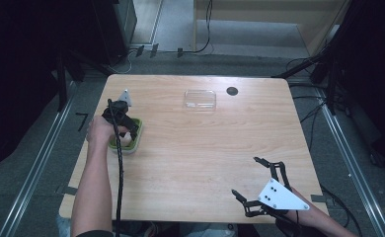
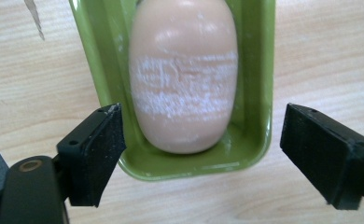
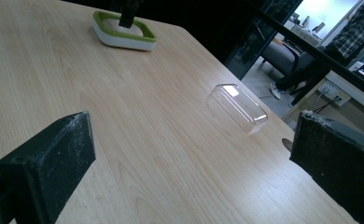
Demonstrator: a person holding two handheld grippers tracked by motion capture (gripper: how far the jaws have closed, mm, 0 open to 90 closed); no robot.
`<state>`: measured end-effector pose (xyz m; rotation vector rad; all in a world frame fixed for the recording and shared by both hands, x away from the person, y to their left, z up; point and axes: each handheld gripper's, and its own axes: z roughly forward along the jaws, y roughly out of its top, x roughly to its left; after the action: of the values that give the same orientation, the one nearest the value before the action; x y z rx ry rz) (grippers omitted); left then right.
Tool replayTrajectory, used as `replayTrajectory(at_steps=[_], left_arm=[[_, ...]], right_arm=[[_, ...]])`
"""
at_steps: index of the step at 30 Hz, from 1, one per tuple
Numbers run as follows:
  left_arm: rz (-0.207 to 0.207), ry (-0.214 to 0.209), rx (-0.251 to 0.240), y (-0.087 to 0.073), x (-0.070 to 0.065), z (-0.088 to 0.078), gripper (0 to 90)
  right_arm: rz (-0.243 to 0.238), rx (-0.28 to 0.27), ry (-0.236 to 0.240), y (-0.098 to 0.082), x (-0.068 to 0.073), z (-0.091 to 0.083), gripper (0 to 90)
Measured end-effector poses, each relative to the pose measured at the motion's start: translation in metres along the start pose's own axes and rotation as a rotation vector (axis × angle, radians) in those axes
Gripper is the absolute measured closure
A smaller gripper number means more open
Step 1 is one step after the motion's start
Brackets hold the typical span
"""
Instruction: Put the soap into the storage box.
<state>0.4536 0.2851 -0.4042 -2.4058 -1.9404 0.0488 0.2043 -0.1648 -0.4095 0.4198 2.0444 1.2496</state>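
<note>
Soap (image 2: 184, 77) lies in dish (image 1: 134, 140) at table's (image 1: 205, 148) left side; lid (image 1: 200, 99) well apart, toward far edge, right of dish.

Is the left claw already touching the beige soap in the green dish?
Apart. In the left gripper view the left claw stands open, one jaw on each side of the green dish, and the beige soap lies between them with clear gaps.

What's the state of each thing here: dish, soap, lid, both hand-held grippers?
Green soap dish: uncovered, upright on the table.
Soap bar: lying in the dish, white scuffs across its top.
Clear lid: off the dish, resting alone on the table.
Left hand-held gripper: open, jaws either side of the dish's end.
Right hand-held gripper: open, holding nothing.
</note>
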Motion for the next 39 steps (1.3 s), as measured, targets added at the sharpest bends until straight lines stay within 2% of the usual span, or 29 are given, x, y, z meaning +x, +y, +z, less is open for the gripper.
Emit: replayTrajectory(at_steps=[6,11,14,18,22,29,34,39], left_arm=[[0.015,0.007,0.000,-0.008,-0.003,-0.006,13.5],[0.043,0.007,0.004,-0.016,-0.008,-0.011,13.1],[0.064,0.025,0.021,-0.020,-0.011,-0.014,12.7],[0.074,0.026,0.020,-0.027,-0.014,-0.019,12.2],[0.098,0.018,0.007,-0.039,-0.018,-0.021,11.9],[0.127,0.036,-0.005,-0.061,-0.024,-0.026,11.5],[0.151,0.046,-0.029,-0.077,-0.032,-0.029,11.0],[0.175,0.054,-0.034,-0.092,-0.039,-0.031,10.4]], right_arm=[[-0.004,0.005,0.003,0.000,0.000,0.000,0.0],[-0.003,0.004,-0.002,0.000,0.000,0.000,0.0],[-0.001,0.007,-0.003,0.000,0.000,-0.001,0.0],[-0.003,0.007,-0.005,0.000,0.001,-0.002,0.0],[-0.010,0.010,-0.005,0.001,0.001,-0.001,0.0],[-0.009,0.010,-0.004,0.001,0.002,-0.001,0.0],[-0.010,0.011,-0.003,0.001,0.002,-0.001,0.0],[-0.013,0.012,-0.004,0.001,0.002,-0.001,0.0]])
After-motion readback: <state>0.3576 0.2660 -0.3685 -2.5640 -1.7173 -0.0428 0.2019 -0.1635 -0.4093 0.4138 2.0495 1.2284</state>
